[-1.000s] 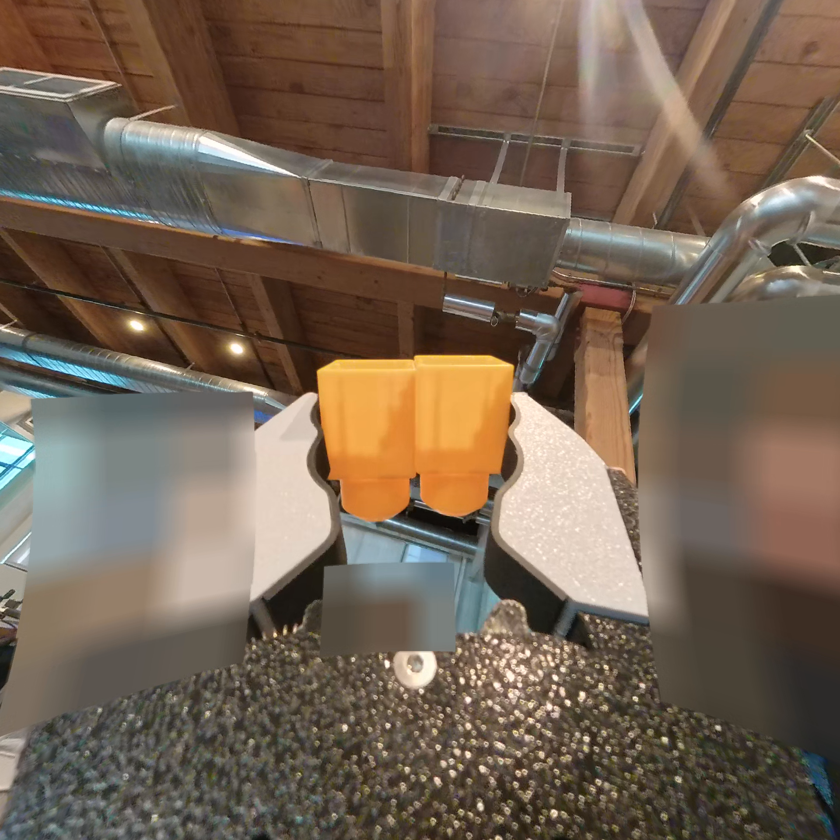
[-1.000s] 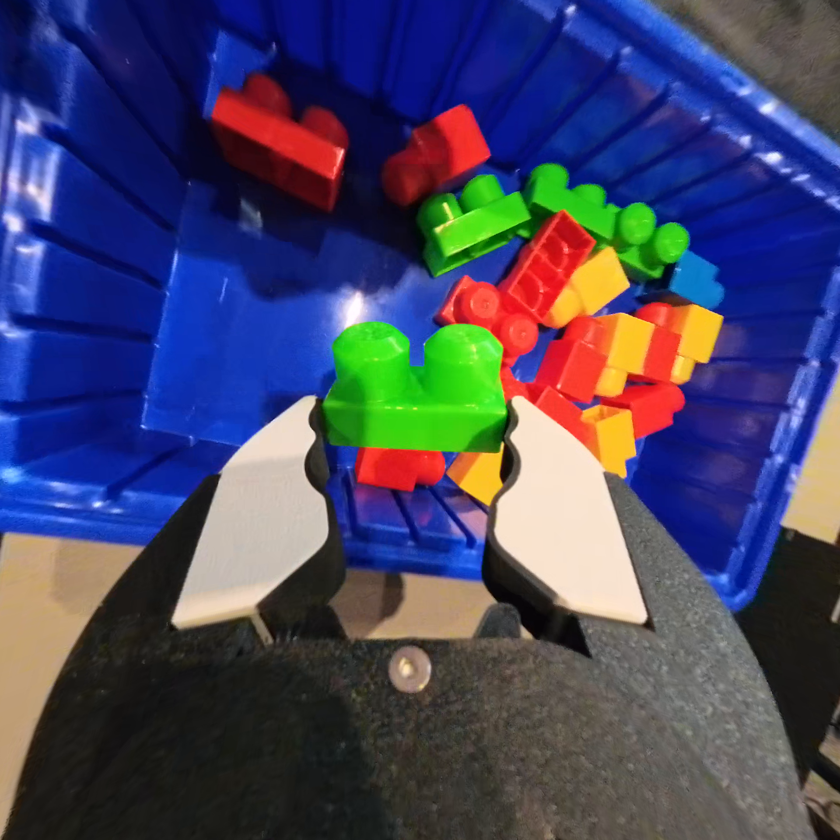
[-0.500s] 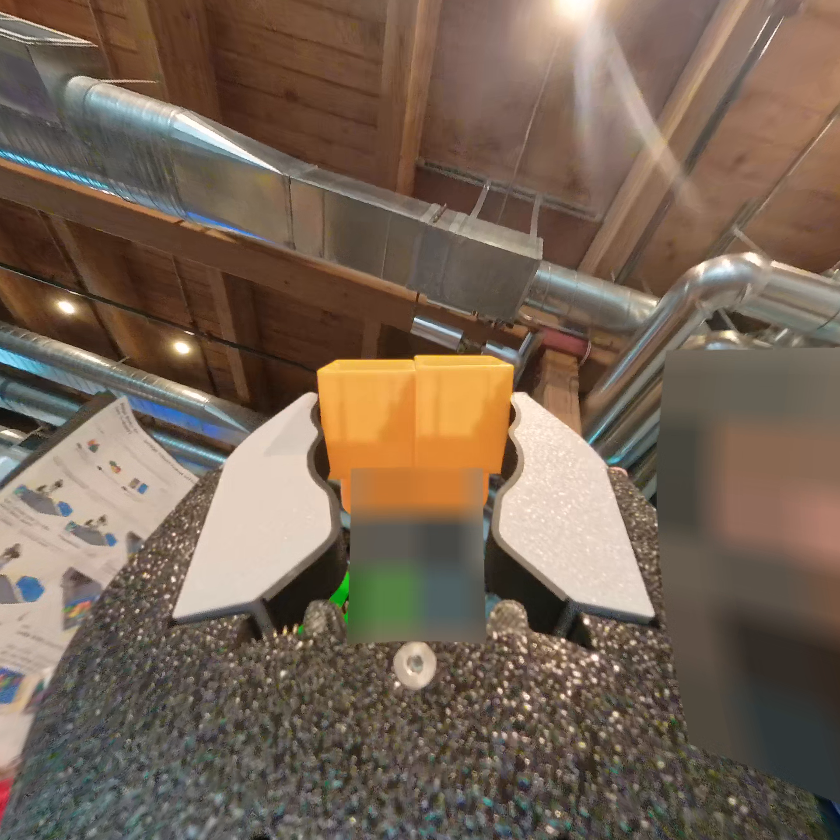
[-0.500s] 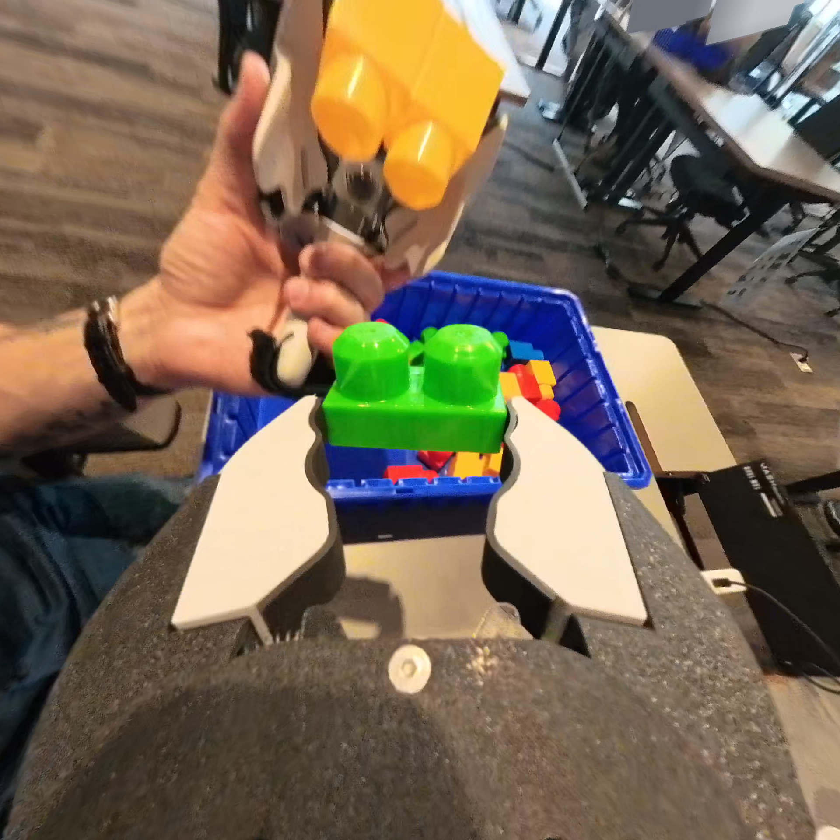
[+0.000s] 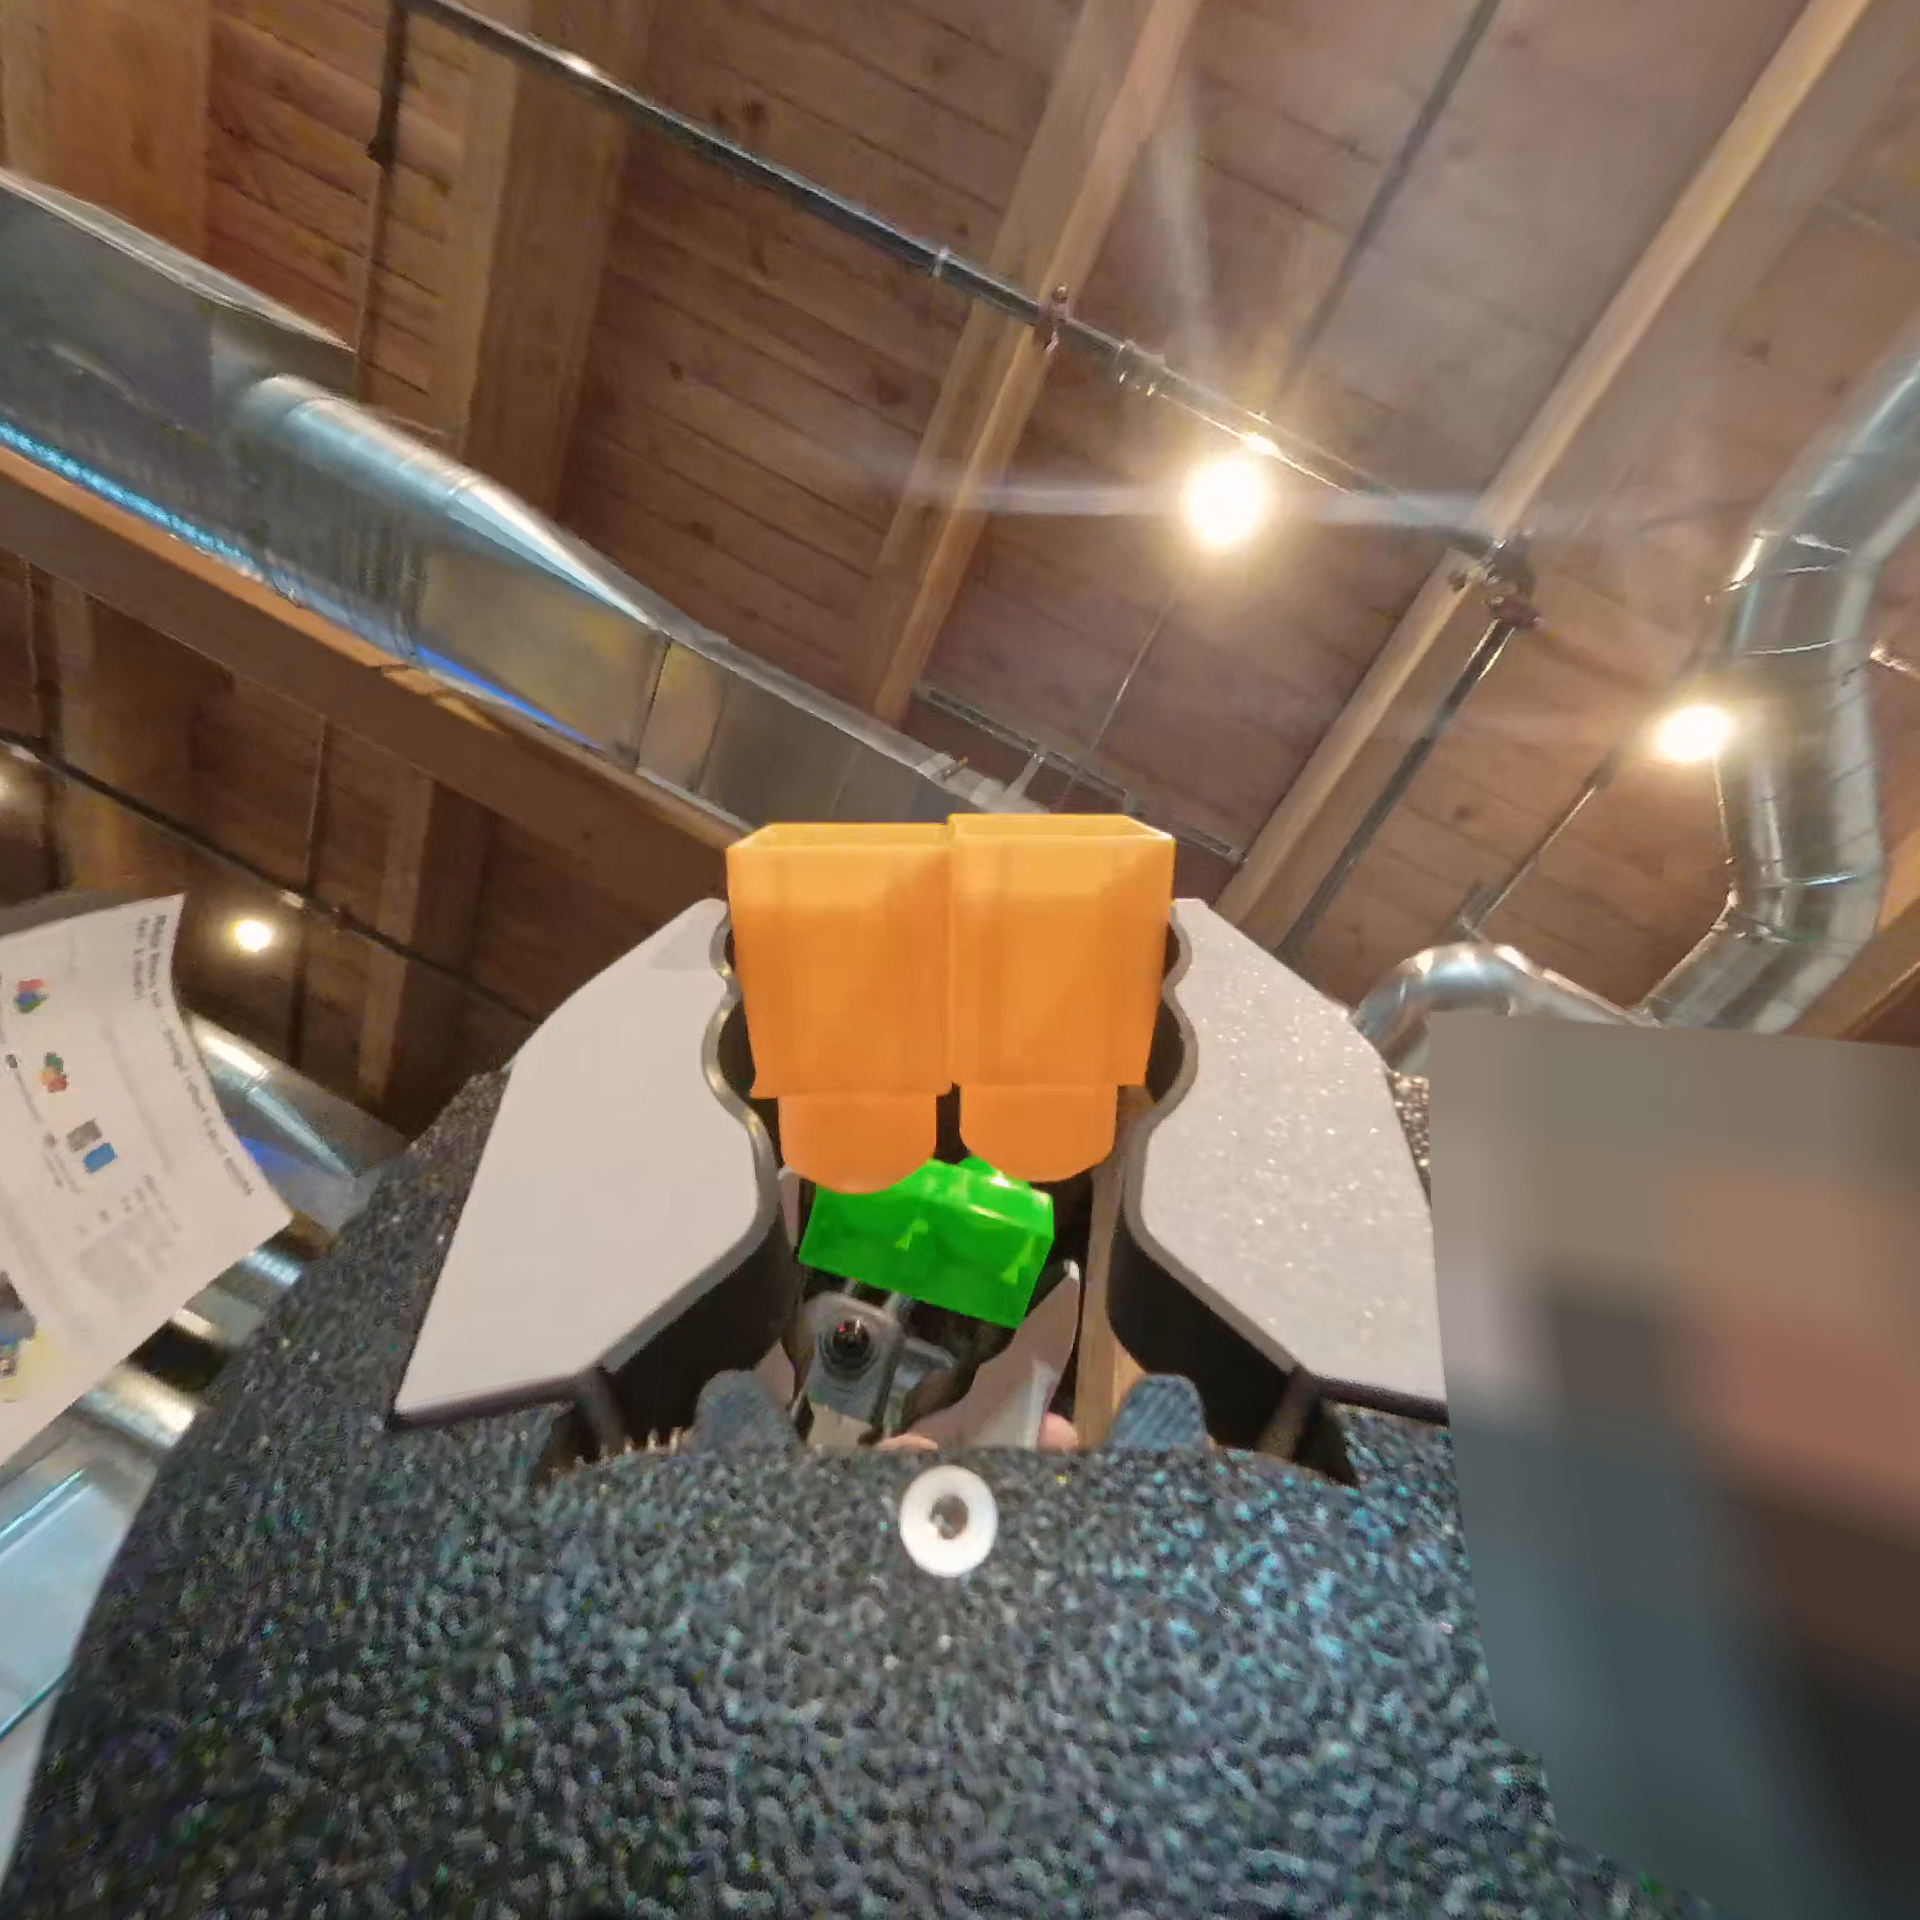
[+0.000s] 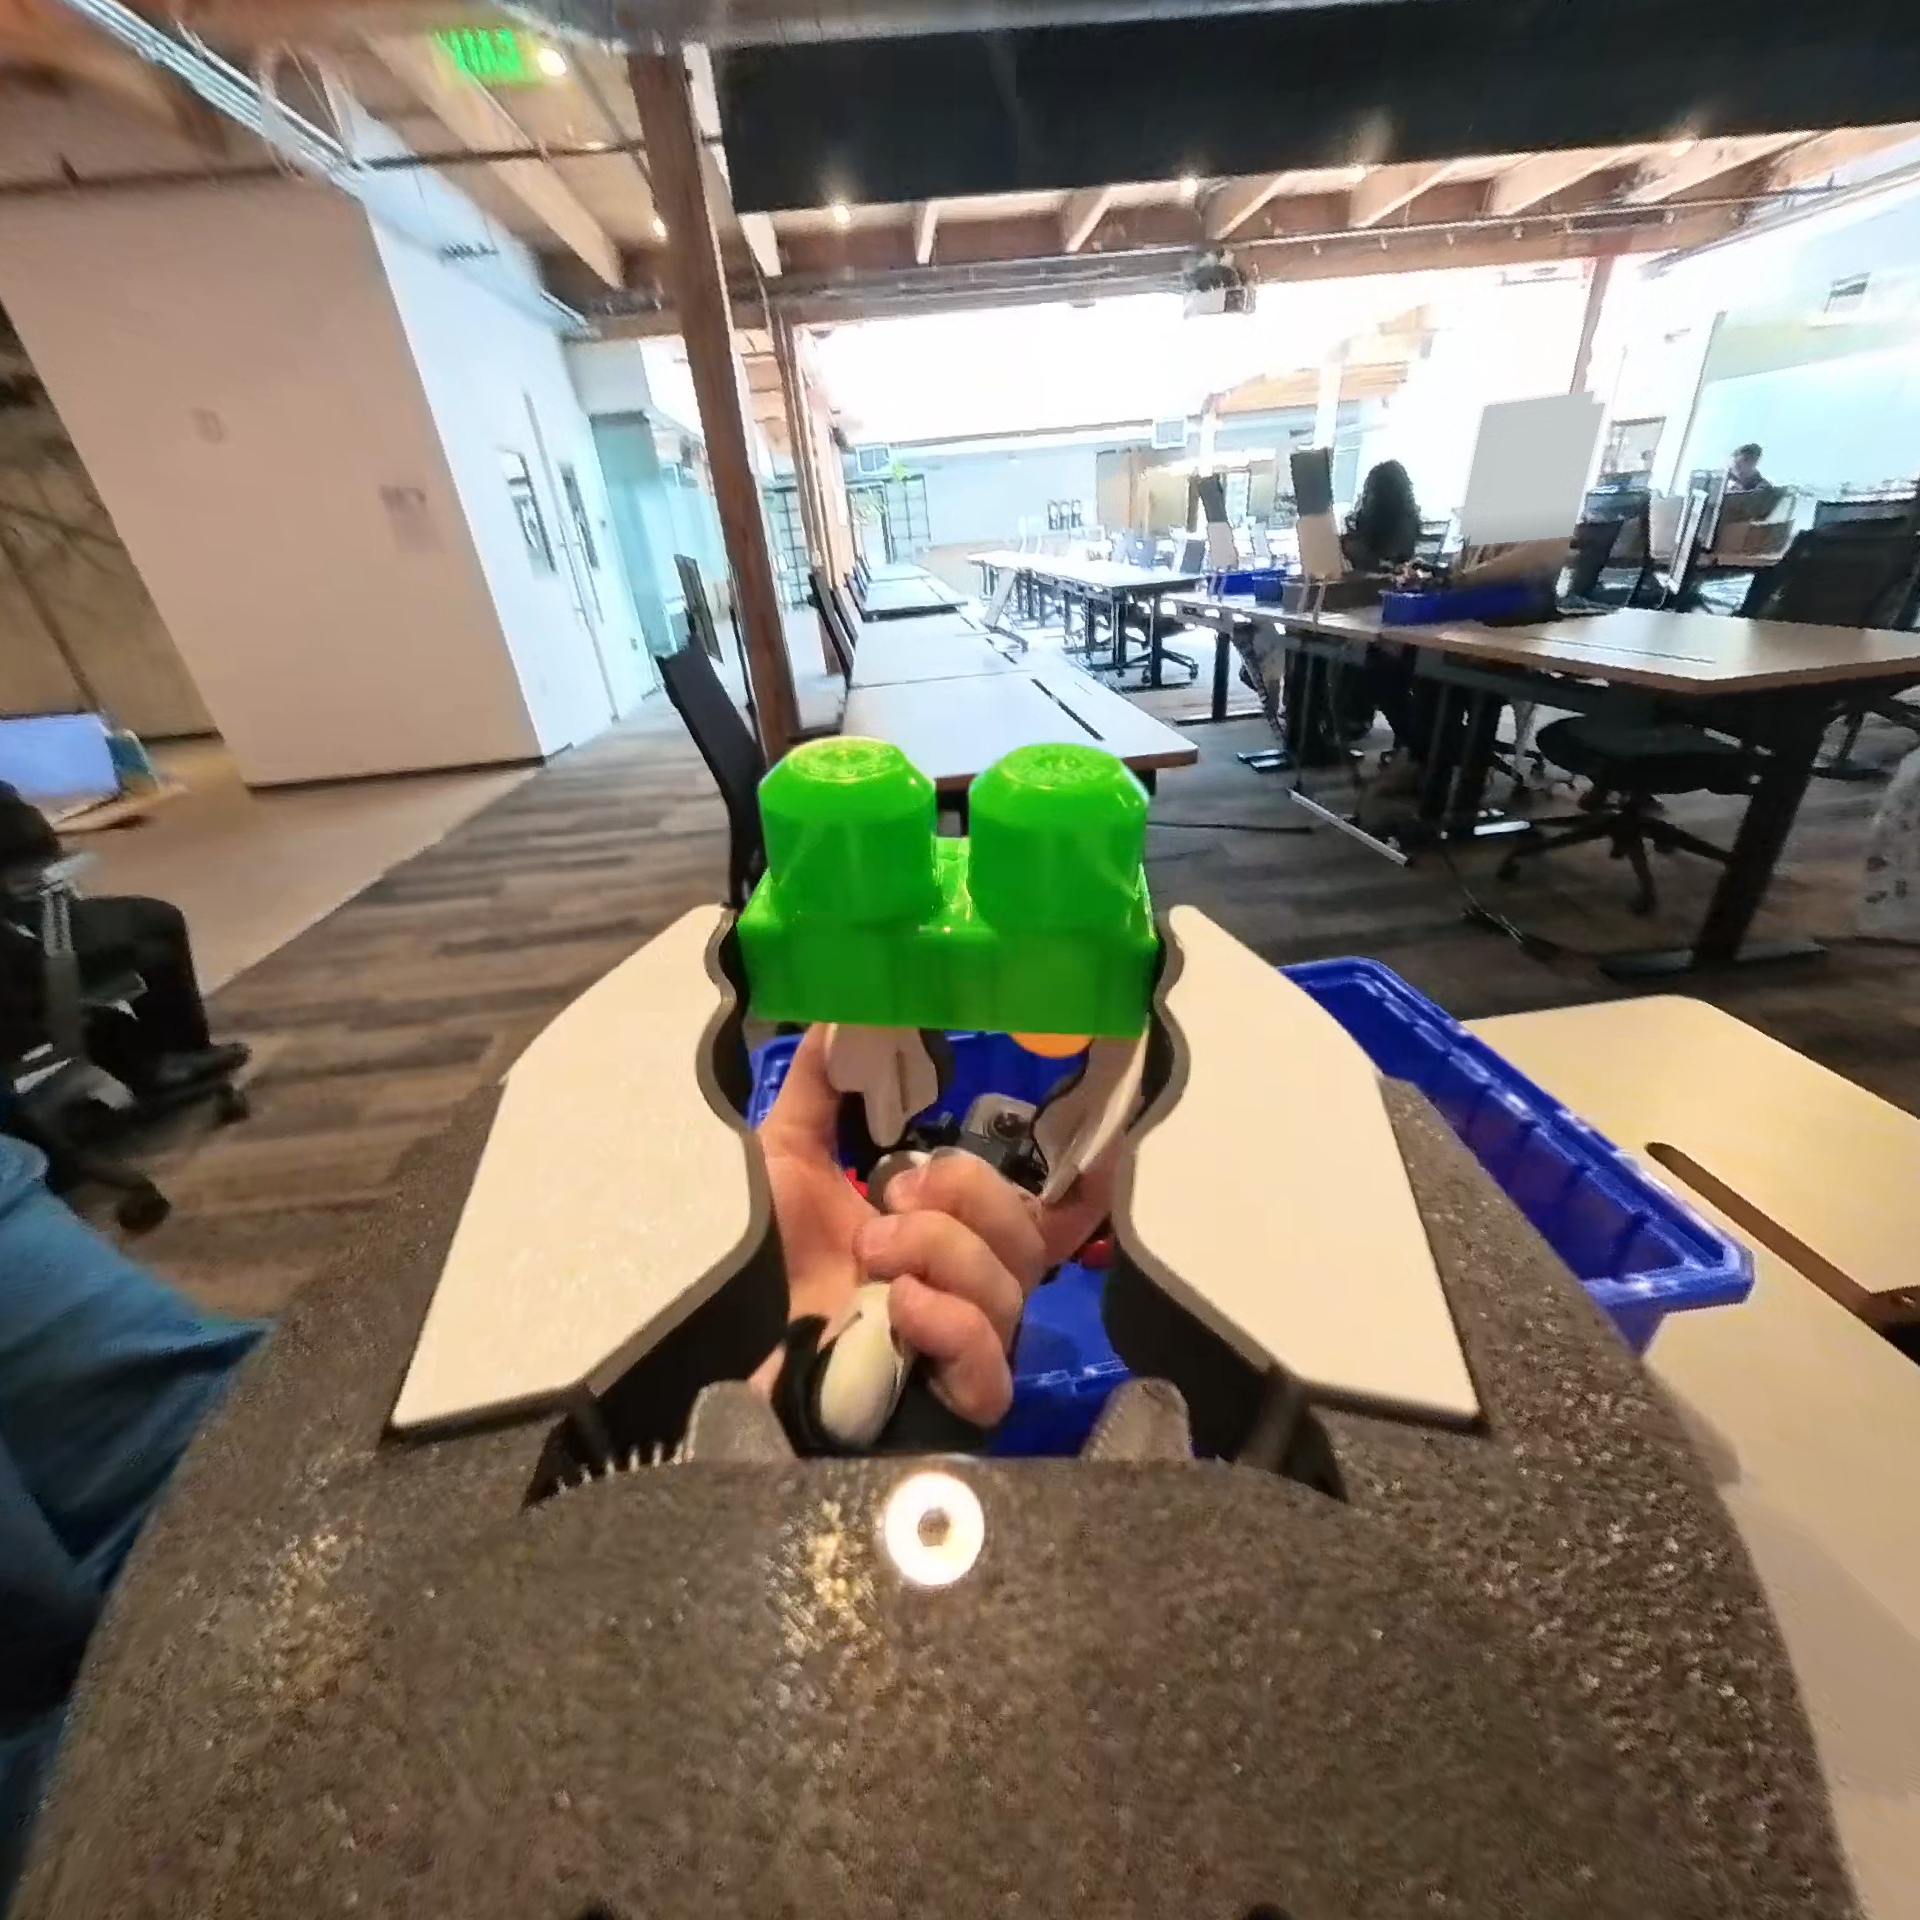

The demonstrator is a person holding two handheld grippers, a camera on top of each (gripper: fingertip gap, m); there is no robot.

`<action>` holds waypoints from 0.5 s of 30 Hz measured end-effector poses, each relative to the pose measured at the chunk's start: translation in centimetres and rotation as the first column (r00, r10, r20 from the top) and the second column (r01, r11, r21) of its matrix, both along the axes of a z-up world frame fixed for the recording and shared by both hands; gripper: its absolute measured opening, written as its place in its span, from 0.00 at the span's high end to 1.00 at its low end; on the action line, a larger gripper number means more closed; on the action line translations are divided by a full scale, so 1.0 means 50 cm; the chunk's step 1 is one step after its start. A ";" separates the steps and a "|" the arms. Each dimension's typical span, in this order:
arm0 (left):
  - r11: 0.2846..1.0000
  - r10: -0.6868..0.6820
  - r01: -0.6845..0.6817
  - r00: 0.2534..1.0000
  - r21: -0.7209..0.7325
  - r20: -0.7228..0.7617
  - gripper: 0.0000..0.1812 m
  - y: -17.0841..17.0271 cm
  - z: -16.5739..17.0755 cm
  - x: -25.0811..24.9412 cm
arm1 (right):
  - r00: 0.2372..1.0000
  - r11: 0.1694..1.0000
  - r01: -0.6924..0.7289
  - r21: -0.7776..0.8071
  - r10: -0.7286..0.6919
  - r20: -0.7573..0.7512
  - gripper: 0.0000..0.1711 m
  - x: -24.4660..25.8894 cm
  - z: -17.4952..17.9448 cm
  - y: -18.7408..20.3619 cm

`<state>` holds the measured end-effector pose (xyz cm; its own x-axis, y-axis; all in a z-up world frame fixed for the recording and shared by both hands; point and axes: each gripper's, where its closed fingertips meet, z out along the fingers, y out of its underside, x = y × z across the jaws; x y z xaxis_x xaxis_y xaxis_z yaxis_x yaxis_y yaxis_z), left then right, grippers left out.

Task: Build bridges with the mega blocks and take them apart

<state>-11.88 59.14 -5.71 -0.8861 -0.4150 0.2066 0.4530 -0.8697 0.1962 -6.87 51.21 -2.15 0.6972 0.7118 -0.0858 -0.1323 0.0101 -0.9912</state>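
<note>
My left gripper (image 5: 951,935) is shut on an orange two-stud block (image 5: 945,966), its studs toward the camera and its hollow underside toward the ceiling. My right gripper (image 6: 945,940) is shut on a green two-stud block (image 6: 945,925), studs pointing away from the camera. The two grippers face each other. In the left wrist view the green block (image 5: 930,1247) shows just behind the orange one's studs. In the right wrist view the green block hides the orange one (image 6: 1049,1042) except for a sliver. A hand (image 6: 914,1236) holds the left gripper's handle.
A blue bin (image 6: 1507,1164) of loose blocks stands on a light table (image 6: 1714,1122) below the grippers. Office desks, chairs and seated people are farther off. A printed sheet (image 5: 94,1132) hangs at the left edge. Wooden ceiling and metal ducts are overhead. My right fingertips sit around 11 cm from my left ones.
My right gripper has lifted the green block out of the bin and tilted up level. The two grippers have come together, so the green block now sits right behind the orange one.
</note>
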 end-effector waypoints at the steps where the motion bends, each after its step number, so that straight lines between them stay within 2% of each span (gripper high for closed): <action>1: 1.000 -0.002 0.002 1.000 0.030 -0.014 0.59 -0.008 0.005 0.005 | 1.000 1.000 0.000 0.003 0.000 -0.004 0.56 0.004 -0.004 0.002; 7: 0.991 -0.017 0.029 0.995 0.129 -0.094 0.59 -0.035 0.020 0.026 | 0.999 0.999 -0.025 0.027 0.024 0.035 0.57 0.009 -0.023 0.004; 9: 0.974 -0.085 0.116 0.984 0.195 -0.158 0.59 -0.054 0.034 0.050 | 0.995 0.998 -0.022 0.059 0.016 0.099 0.57 0.006 -0.019 -0.003; 12: 0.930 -0.178 0.246 0.952 0.274 -0.250 0.59 -0.073 0.059 0.075 | 0.959 0.990 -0.011 0.139 -0.029 0.283 0.57 -0.002 -0.013 -0.024; 15: 0.874 -0.222 0.349 0.906 0.339 -0.360 0.59 -0.079 0.079 0.095 | 0.842 0.977 -0.012 0.212 -0.104 0.530 0.57 -0.007 -0.023 -0.046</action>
<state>-7.14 55.20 -1.78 -0.8980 -0.2554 0.3582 0.1542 -0.9453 -0.2875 -7.22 48.93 -3.28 0.6243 0.6387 0.4498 0.4234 0.2072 -0.8819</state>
